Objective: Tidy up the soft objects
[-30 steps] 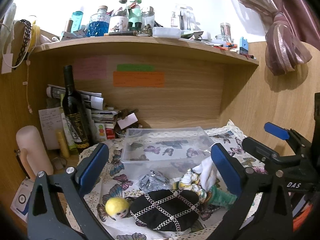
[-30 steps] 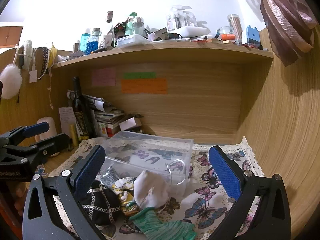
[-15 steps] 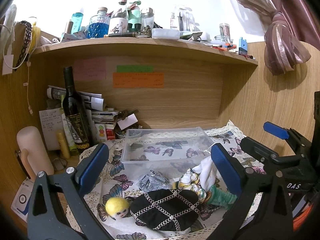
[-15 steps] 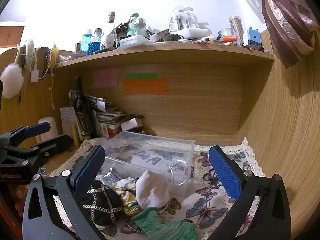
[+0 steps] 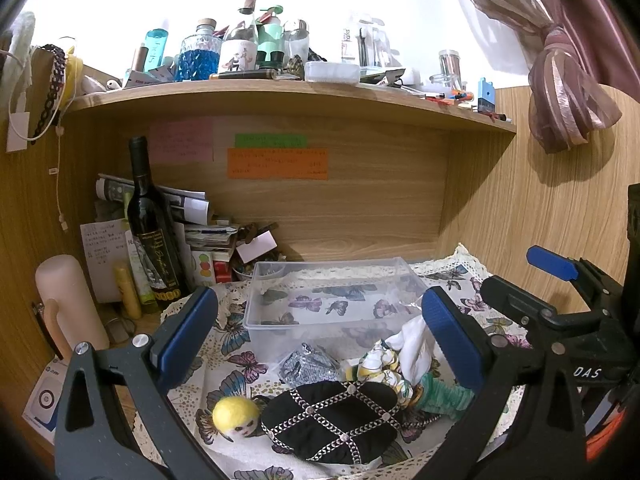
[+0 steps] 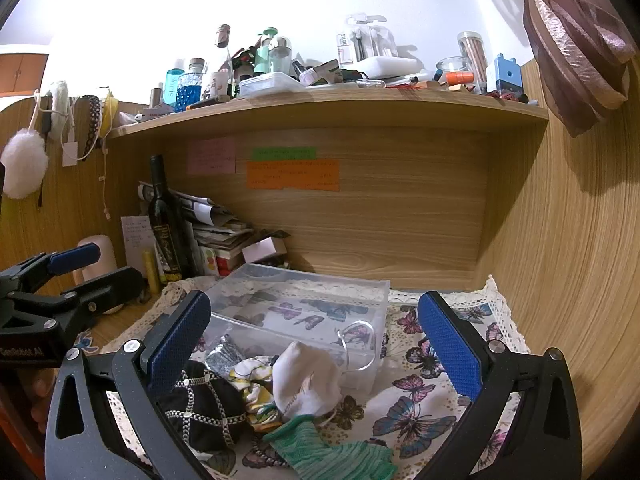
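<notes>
Soft items lie heaped on the butterfly cloth [image 6: 416,412] covering the bench, all just in front of the clear plastic box [image 5: 332,300], which holds none of them.

Handling, our judgement:
- Black quilted pouch [image 5: 332,424]: padded and light, with slick chain stitching. Best pinched across its middle bulge or by one edge; the stuffing should give under the pads.
- Yellow felt ball with a face [image 5: 236,416]: very light, compressible, may roll. Squeeze across its widest part.
- White cloth [image 6: 306,384]: limp, nearly weightless. Take the raised peak; it will drape and may drag its neighbours.
- Yellow-patterned scrunchie [image 6: 252,388]: floppy, wedged between the white cloth and the pouch and touching both.
- Green knit piece [image 6: 340,456]: stretchy, lies flat, so it needs a pinch at a fold.
- Silver crinkled wad [image 5: 306,364]: probably foil-like, just in front of the box wall.

None looks fragile. Snagging between touching items is the main risk.

Position: the left claw [image 5: 320,340] is spread wide and holds nothing. The pouch and ball lie low between its fingers, the ball toward the left one. The right claw [image 6: 314,344] is also wide and bare. The white cloth sits near centre between its fingers, the pouch against the left finger, and the green piece at the bottom edge of the view. Neither claw touches anything.
</notes>
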`<state>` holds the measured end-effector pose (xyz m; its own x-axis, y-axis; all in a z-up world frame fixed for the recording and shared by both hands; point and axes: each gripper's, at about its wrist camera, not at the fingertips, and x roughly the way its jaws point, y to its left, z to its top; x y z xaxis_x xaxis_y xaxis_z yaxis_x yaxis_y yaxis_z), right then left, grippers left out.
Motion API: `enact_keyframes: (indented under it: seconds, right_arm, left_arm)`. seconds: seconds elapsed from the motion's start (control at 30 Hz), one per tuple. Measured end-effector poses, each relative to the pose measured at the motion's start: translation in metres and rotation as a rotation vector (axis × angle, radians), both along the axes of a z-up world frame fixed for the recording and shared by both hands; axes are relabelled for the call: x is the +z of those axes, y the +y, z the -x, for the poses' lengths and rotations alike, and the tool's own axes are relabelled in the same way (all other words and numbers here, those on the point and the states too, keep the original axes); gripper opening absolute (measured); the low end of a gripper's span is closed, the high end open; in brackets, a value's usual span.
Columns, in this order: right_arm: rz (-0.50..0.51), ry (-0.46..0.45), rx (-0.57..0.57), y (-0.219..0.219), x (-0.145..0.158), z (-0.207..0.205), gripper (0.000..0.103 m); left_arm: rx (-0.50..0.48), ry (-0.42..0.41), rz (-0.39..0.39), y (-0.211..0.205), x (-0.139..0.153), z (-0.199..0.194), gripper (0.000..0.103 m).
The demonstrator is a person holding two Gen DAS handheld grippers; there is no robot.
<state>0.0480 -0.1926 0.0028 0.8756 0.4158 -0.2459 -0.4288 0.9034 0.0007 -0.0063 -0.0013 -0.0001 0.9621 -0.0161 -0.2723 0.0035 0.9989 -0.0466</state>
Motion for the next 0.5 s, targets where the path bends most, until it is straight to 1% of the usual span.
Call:
enact_keyframes:
  seconds: [0.5]
  right_arm:
    - [-0.002,0.008,0.005,-0.0002,0.0,-0.0026,0.103]
  left_arm:
    - [0.001,-0.004,-0.004,-0.0001,0.0011,0.0007,0.103]
